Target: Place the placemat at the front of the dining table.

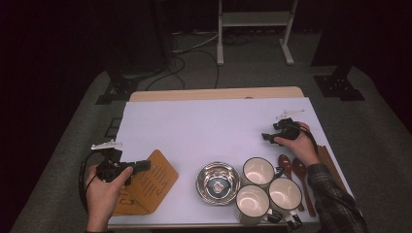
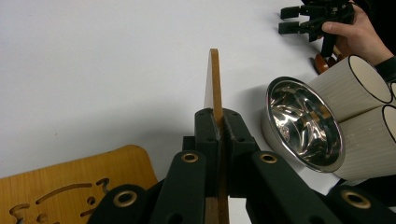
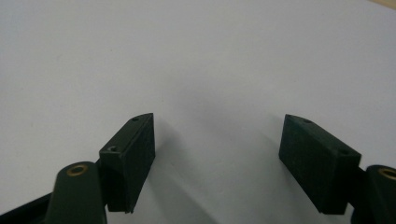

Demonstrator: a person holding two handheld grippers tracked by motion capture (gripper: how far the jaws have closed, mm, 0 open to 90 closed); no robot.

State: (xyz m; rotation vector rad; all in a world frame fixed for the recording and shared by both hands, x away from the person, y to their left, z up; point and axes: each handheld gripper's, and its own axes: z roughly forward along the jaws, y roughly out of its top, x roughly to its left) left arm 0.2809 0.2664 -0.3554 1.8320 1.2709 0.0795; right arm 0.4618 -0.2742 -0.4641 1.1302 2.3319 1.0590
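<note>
So far the left hand-held gripper [image 2: 218, 140] is only clamped on the top wooden placemat [image 2: 214, 88], lifted edge-up off the placemat stack [image 1: 127, 200], while the right hand-held gripper [image 3: 219, 158] idles, jaws wide, and everything else is unplaced.

- A thin wooden coaster [image 2: 214, 88], brown with cut-out patterns, is lifted at the table's near left.
- It is clamped on edge, above another coaster [image 2: 70, 186] lying flat.
</note>
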